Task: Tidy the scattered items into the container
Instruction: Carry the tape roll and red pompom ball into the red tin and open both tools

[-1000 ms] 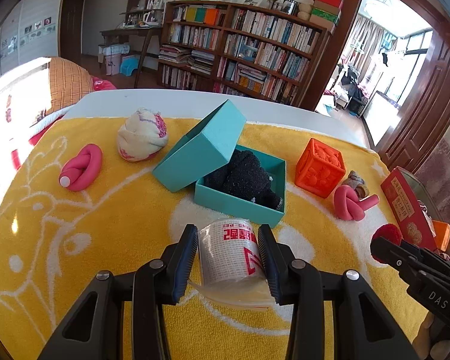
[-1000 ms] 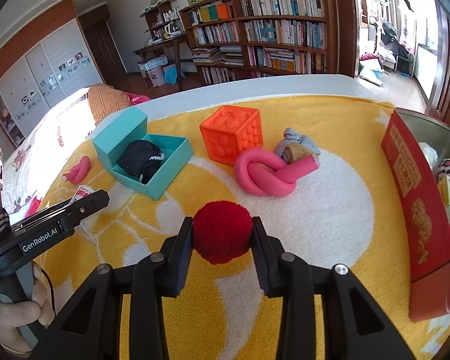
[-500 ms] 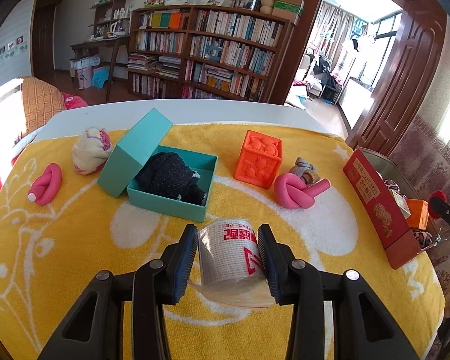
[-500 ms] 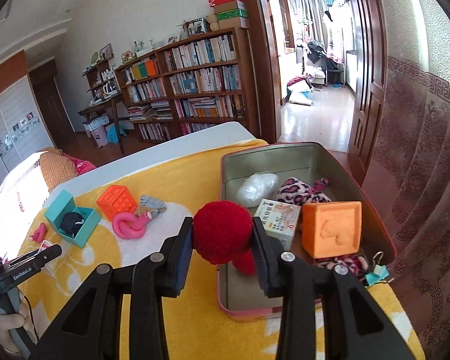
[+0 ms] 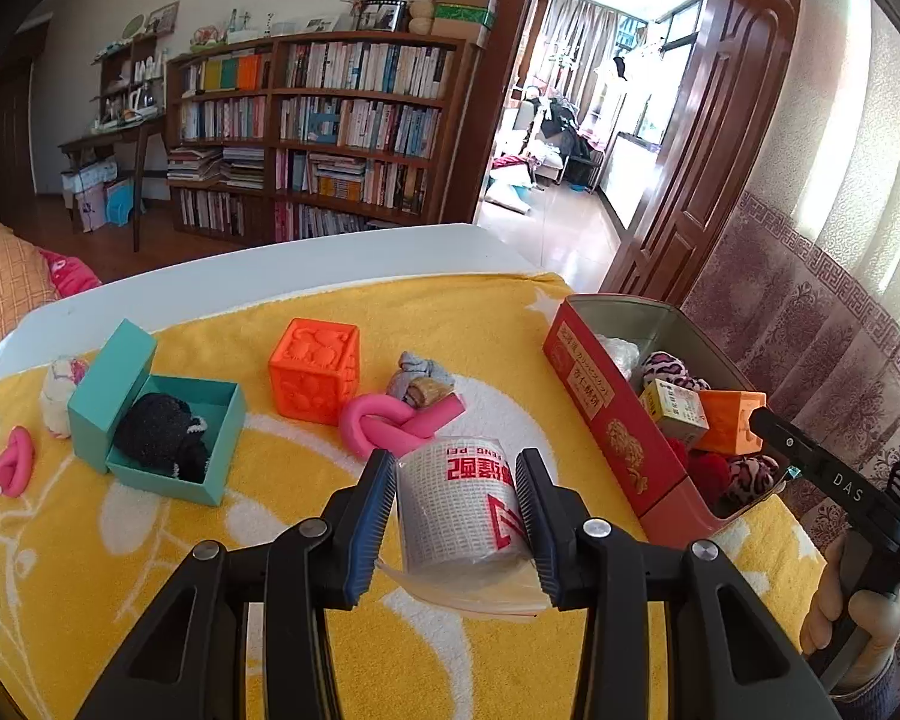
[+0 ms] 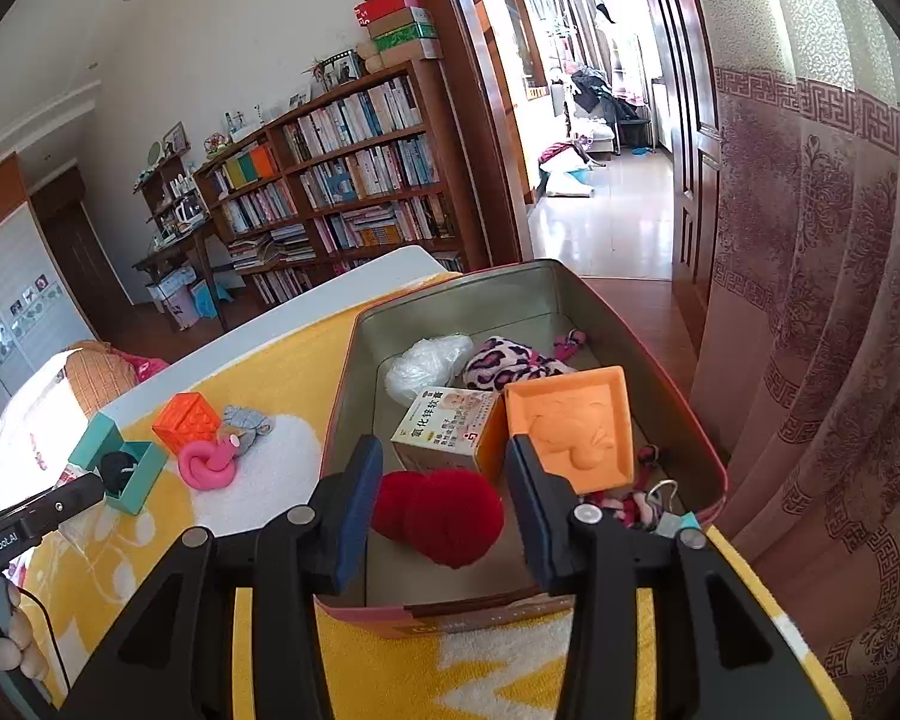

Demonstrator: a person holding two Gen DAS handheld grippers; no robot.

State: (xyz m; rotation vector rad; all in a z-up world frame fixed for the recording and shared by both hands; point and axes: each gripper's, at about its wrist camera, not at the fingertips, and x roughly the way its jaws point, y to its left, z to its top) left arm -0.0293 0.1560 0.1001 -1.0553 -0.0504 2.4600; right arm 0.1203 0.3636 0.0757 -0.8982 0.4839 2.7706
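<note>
A red metal tin (image 6: 660,396) stands at the right end of the yellow towel (image 5: 150,540). My right gripper (image 6: 444,474) hangs over its near end with its jaws opening. A red pom-pom (image 6: 444,516) lies on the tin floor between them, with a small gap to each pad. My left gripper (image 5: 456,480) is shut on a white roll with red print (image 5: 459,504), in a clear wrapper, held above the towel just left of the tin's red side wall (image 5: 606,414).
The tin holds an orange block (image 6: 570,426), a small carton (image 6: 450,426), a plastic bag (image 6: 429,360), leopard cloth (image 6: 510,360) and a binder clip (image 6: 666,498). On the towel lie an orange cube (image 5: 315,369), a pink knot (image 5: 390,423), a grey sock bundle (image 5: 420,381) and a teal box (image 5: 156,420).
My right gripper carried the pom-pom from the towel to the tin, and its jaws have parted from it. My left gripper moved right toward the tin with the roll.
</note>
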